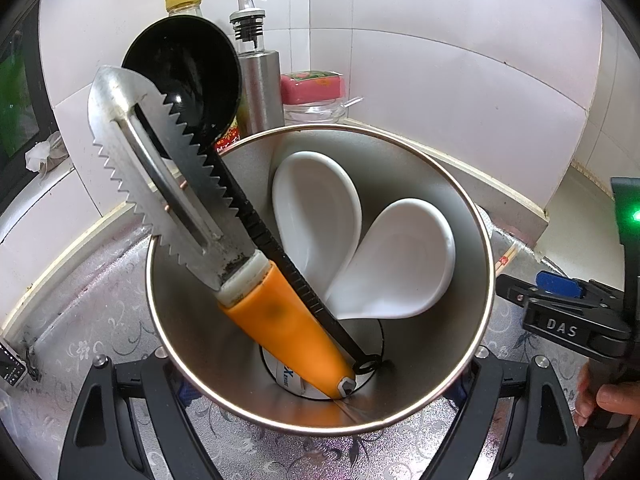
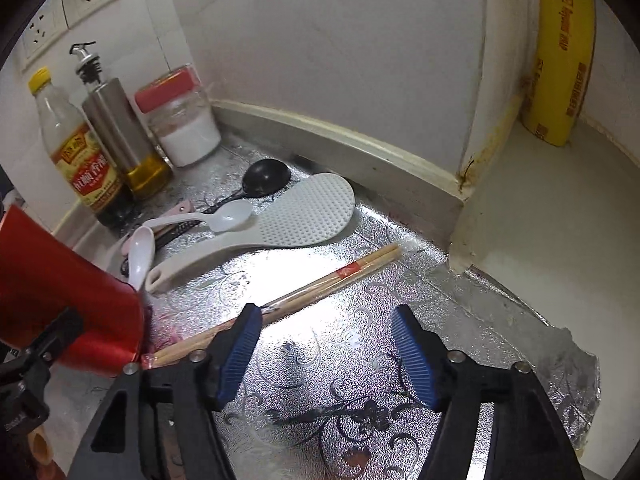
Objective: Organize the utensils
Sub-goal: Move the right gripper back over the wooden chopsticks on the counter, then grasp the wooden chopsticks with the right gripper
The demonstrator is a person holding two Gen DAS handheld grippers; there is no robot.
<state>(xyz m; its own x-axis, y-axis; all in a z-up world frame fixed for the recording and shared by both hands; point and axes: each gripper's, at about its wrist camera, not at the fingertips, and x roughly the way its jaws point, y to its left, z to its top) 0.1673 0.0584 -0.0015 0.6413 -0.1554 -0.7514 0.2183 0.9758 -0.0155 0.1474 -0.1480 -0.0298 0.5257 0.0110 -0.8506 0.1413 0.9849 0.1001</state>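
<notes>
My left gripper is shut on a steel cup, one finger on each side of its wall. Its outside is red. In the cup stand an orange-handled serrated peeler, a black ladle and two white spoons. My right gripper hangs open over the foil-covered counter with nothing between its blue pads. A wrapped pair of chopsticks lies just beyond its left finger. Further back lie a white rice paddle, two white spoons and a black spoon.
A vinegar bottle, a steel oil dispenser and a red-lidded jar stand in the back left corner against the tiled wall. A raised ledge at the right carries a yellow roll. The foil's edge is torn at the right.
</notes>
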